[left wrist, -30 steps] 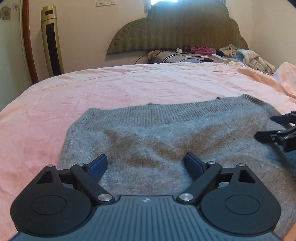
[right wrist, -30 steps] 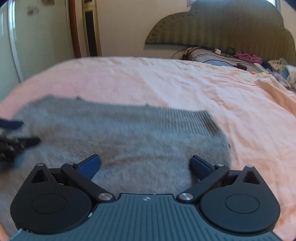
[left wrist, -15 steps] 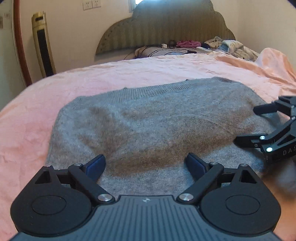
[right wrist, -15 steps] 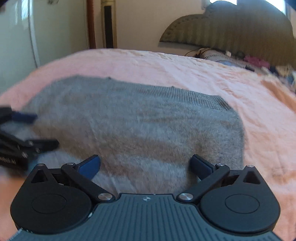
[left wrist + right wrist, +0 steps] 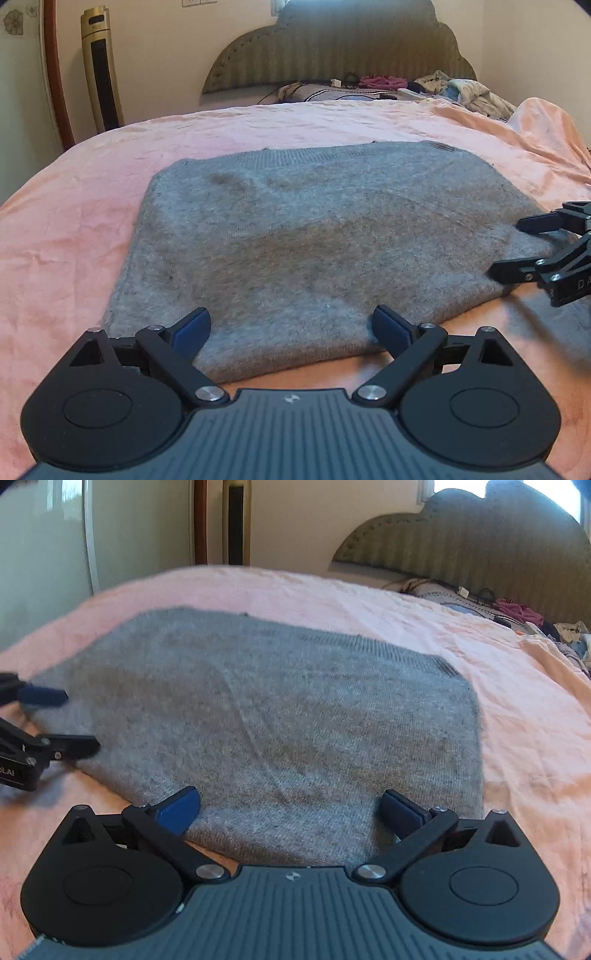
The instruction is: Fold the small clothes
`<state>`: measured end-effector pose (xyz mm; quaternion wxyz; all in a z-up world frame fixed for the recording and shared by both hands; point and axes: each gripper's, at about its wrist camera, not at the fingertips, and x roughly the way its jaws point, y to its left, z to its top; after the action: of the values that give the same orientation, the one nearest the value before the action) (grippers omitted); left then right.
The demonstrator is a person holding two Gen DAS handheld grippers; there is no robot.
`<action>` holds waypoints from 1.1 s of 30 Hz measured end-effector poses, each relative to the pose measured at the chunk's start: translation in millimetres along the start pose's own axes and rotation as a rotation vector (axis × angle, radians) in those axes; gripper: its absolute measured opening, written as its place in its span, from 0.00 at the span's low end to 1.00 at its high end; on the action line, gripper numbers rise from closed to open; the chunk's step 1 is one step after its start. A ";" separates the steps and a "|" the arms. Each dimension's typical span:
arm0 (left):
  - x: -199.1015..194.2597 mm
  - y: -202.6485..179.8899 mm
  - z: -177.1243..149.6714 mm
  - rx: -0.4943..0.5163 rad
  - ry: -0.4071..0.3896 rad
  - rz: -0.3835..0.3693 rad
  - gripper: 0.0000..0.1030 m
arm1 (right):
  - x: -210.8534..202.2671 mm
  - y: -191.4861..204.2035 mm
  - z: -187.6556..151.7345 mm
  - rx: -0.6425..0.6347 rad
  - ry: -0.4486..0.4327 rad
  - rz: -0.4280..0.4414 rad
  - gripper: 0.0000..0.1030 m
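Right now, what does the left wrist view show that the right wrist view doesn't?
Left wrist only: the gold tower fan in full, a flower sticker on the wall, and the right claw open at the sweater's right edge.
Right wrist only: a white glossy door, and the left claw open at the sweater's left edge.
Both: the gray sweater flat on the pink bedspread, and the headboard.
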<state>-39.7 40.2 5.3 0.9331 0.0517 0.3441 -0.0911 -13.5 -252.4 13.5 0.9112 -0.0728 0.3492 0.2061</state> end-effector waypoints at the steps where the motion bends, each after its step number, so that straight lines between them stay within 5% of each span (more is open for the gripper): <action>1: -4.9 5.0 -1.6 -0.006 0.007 0.012 0.93 | -3.6 -8.9 -1.9 0.011 0.005 -0.026 1.00; 4: -27.5 26.6 -9.8 -0.099 0.021 0.023 0.92 | -21.1 -29.9 -6.7 0.080 0.030 -0.040 0.99; 7: -45.4 62.1 -22.8 -0.360 0.047 -0.051 0.92 | -52.9 -49.2 -7.9 0.259 -0.006 0.002 1.00; 11: -54.7 101.4 -43.5 -0.801 0.021 -0.227 0.92 | -75.7 -96.5 -28.1 0.612 -0.001 0.087 1.00; 15: -29.2 116.8 -54.5 -1.099 0.007 -0.446 0.92 | -66.0 -124.1 -52.7 0.877 0.011 0.249 1.00; 20: -7.1 105.8 -29.6 -1.089 -0.018 -0.389 0.89 | -34.7 -122.1 -44.5 0.935 -0.028 0.370 0.97; 21: -3.8 103.7 -25.9 -1.075 0.000 -0.361 0.78 | -29.7 -123.0 -40.8 0.929 -0.024 0.369 0.91; 24: 1.2 106.8 -27.3 -1.076 0.018 -0.329 0.51 | -15.2 -130.1 -38.3 0.920 0.003 0.353 0.49; 26: 3.8 113.9 -33.1 -1.105 0.037 -0.308 0.32 | -7.6 -140.1 -44.4 0.952 0.034 0.345 0.11; 28: 7.5 118.9 -38.1 -1.109 0.066 -0.281 0.08 | -4.0 -145.6 -52.1 0.983 0.034 0.372 0.09; 33: -12.1 116.4 -32.8 -1.059 0.022 -0.287 0.05 | -19.5 -138.3 -48.7 0.957 -0.019 0.396 0.11</action>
<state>-45.5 160.9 -7.7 0.8062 -0.4714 0.3562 -0.0313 2.8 -397.4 -11.4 0.7893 0.4214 0.4030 0.1925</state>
